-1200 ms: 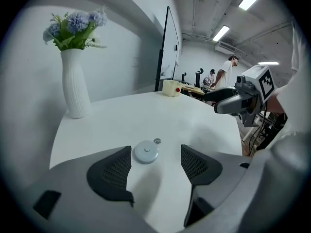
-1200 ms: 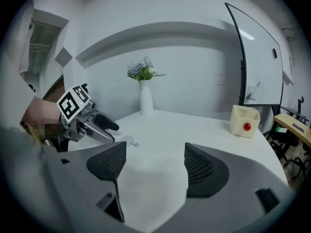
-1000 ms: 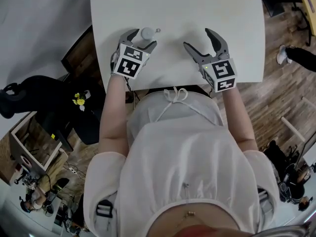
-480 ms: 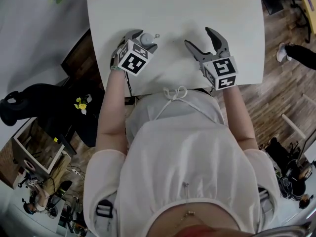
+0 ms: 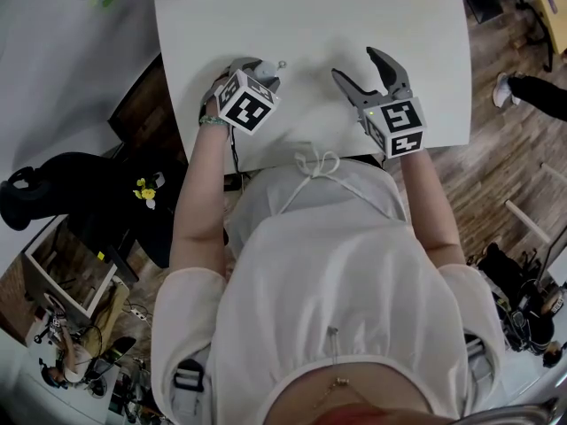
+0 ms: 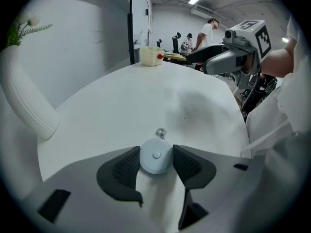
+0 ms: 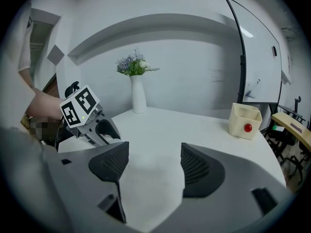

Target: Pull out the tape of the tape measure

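Left gripper view, left hand-held gripper point(image 6: 156, 151) just clamped tape measure point(image 6: 155, 160), right hand-held gripper point(image 7: 154, 163) spread, vase point(image 6: 26, 101) beside

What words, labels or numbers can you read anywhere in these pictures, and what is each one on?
No readable text anywhere.
On the left marker cube and the right marker cube: only black-and-white square patterns, no letters.
On the tape measure: nothing, a plain pale case.
On the cream box: a red knob, no label.
On the white board: faint marks, too blurred to read.
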A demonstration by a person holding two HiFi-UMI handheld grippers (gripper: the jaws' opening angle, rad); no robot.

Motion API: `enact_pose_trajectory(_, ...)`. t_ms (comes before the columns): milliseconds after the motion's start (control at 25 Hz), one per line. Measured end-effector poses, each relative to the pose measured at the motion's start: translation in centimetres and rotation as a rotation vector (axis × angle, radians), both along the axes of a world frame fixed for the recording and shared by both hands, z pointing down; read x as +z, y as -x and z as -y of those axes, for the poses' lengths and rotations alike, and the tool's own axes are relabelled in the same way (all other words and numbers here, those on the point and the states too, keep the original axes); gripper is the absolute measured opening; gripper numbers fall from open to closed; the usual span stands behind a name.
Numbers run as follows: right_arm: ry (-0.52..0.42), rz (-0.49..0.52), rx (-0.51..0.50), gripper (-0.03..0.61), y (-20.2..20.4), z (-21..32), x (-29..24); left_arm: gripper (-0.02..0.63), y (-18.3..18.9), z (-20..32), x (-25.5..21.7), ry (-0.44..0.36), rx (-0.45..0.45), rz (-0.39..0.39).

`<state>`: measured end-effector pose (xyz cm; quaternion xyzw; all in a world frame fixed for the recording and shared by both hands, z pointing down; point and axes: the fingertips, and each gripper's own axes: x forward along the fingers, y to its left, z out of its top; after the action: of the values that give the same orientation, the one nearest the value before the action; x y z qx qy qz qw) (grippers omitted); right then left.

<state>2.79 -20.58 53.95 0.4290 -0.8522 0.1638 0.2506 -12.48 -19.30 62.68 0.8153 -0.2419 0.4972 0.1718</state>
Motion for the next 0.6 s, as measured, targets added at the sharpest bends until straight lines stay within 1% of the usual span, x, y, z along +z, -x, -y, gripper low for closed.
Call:
enact_pose_trajectory(160, -0.007, -0.014, -0.011, 0.336, -0.5, -0.6, -0.4, 0.227, -0.2, -0.5, -0.4, 0.001, -0.012, 0.003)
enact_pose_trajectory(240, -0.009, -0.02, -0.024, 0.336, -0.9, -1.0, -0.6, 0.227, -0.8, -0.9, -1.1, 0.002, -0.023, -0.017)
enact_pose_trajectory(320, -0.014, -0.011, -0.041, 0.333, -0.8, -1.3, -0.9, 0.227, -1.4, -1.3, -2.2, -0.015, -0.029, -0.04)
enact_pose_trajectory(440, -0.026, -0.007, -0.083, 0.323, -0.4, -1.8, -1.3, 0.227, -2.4, -1.6, -4.2, -0.051, -0.015, -0.052)
enact_pose_trajectory(600, -0.025, -0.01, -0.16, 0.3, 0.3, -2.4, -2.2, 0.227, -4.6, -1.6, -7.1, -0.082, 0.0, -0.07)
